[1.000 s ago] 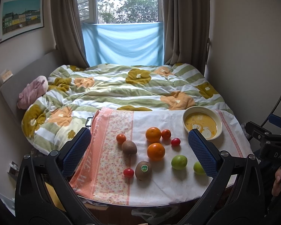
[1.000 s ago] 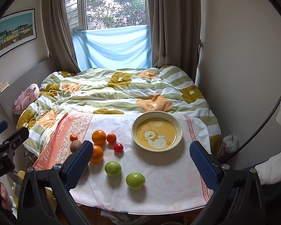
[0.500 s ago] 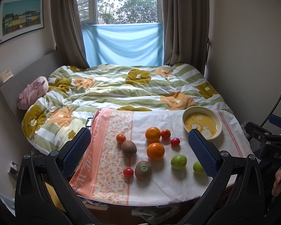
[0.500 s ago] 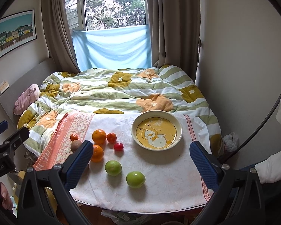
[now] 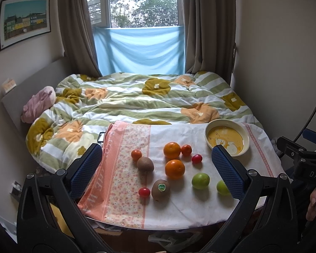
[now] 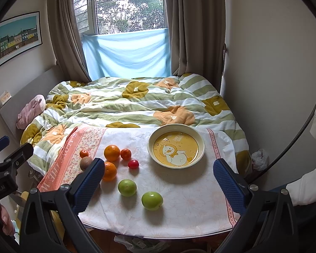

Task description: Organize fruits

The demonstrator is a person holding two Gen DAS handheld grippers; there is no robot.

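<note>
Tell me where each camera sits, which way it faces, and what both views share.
Left wrist: on the left tool, facing the cloth-covered table and bed beyond; its blue-padded fingers and, far right, the other tool show.
Right wrist: on the right tool, further right, same heading; a white sleeve shows.
Shared: yellow duck-print bowl, oranges, green fruits.
</note>
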